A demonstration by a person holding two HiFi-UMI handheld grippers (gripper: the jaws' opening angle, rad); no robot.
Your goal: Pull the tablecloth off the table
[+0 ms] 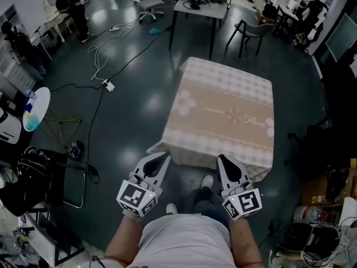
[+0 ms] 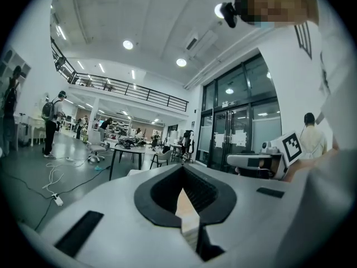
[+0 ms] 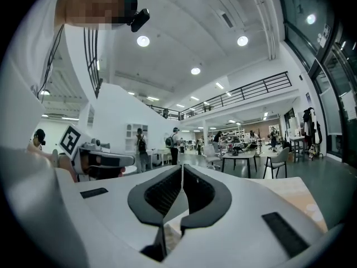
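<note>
Head view: beige checked tablecloth (image 1: 226,113) lies spread square, soft folds hanging at its near edge. My left gripper (image 1: 163,157) and right gripper (image 1: 222,159) pinch that hem, jaws closed on fabric.

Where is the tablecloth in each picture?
Head view: tablecloth in the middle.
Left gripper view: a strip pinched in the left tool, bottom middle.
Right gripper view: lower right, and pinched in the right tool.
Shared landmark: the desk beyond it.
</note>
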